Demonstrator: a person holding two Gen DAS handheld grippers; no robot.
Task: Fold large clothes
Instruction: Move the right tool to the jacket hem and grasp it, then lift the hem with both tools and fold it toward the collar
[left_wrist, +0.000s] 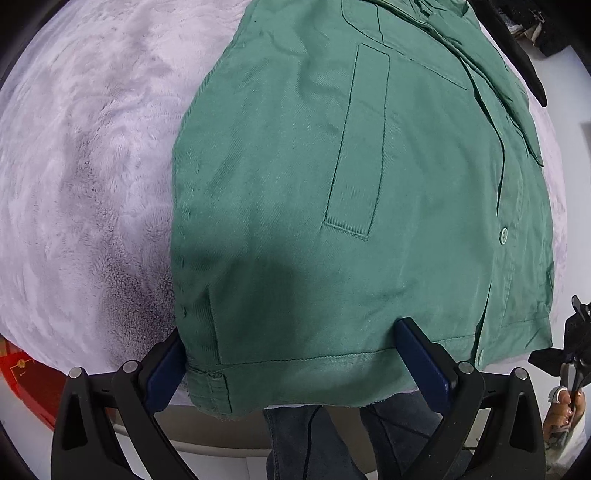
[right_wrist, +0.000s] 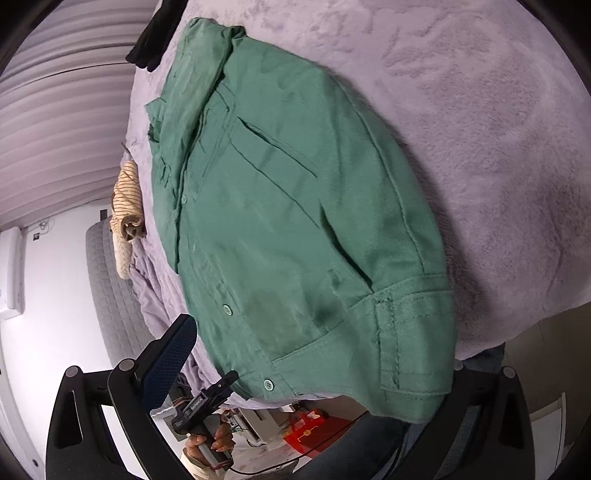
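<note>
A green button-up jacket (left_wrist: 351, 192) lies partly folded on a lilac fleece blanket (left_wrist: 81, 155). Its hem hangs over the near table edge. My left gripper (left_wrist: 291, 350) is open, its blue-padded fingers (left_wrist: 421, 354) straddling the hem without pinching it. In the right wrist view the same jacket (right_wrist: 288, 221) fills the middle, cuff tab at the lower right. My right gripper (right_wrist: 314, 354) is open; its left finger (right_wrist: 170, 354) is beside the jacket's buttoned edge, and the right finger is hidden under the hem.
A black garment (right_wrist: 151, 40) lies at the far end of the blanket (right_wrist: 480, 129). A striped beige cloth (right_wrist: 127, 199) sits by a grey cushion (right_wrist: 107, 280). A red object (left_wrist: 22, 373) lies below the table. The person's jeans (left_wrist: 314, 435) stand at the edge.
</note>
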